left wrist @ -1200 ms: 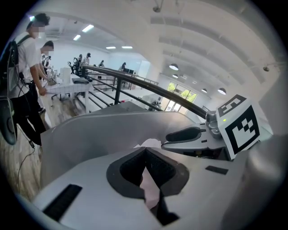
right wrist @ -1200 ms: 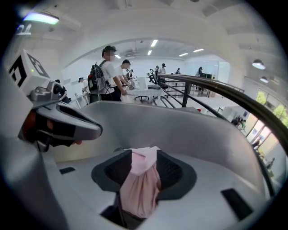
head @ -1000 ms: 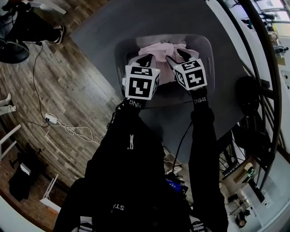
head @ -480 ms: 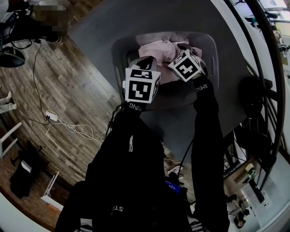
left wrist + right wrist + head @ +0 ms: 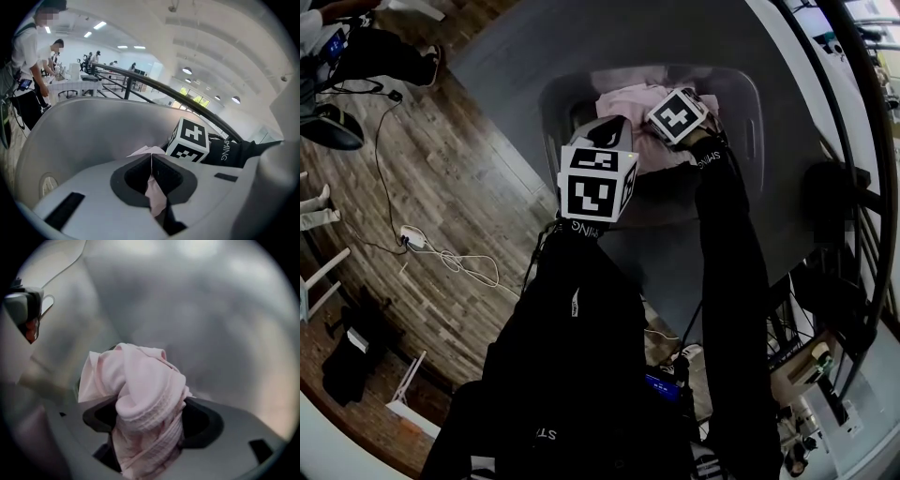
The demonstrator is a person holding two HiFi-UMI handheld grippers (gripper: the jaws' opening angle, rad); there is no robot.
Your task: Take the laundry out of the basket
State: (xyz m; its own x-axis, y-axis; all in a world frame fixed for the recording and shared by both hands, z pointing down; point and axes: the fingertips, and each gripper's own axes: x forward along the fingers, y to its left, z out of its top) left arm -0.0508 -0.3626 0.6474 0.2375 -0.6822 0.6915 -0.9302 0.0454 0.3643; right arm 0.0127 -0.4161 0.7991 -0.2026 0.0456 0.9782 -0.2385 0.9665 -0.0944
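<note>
**Task stage: laundry not yet out.** The only laundry in view, a pink garment [image 5: 626,99], lies inside the basket [image 5: 546,117], heaped toward its far wall. Both grippers reach in over the near rim. None of the cloth shows outside the basket, so the removal appears to be at an early stage, with the lift out over the rim left to do.

**Left gripper** [image 5: 151,163]. It is near the middle of the basket, and its jaws are closed together on a thin fold of the pink garment. A strip of cloth runs down between the fingers, and a small peak of it stands just beyond the tips.

**Right gripper** [image 5: 150,422]. It is deeper in the basket, toward the far wall, and its jaws are opening. A thick bunch of the garment sits between the pads [image 5: 204,423] and rises above them. A dark gap shows between the cloth and one pad, so the cloth is judged to be between the fingers but not clamped.

The garment spans both grippers: one edge is pinched at the left and the bulk rests at the right.
</note>
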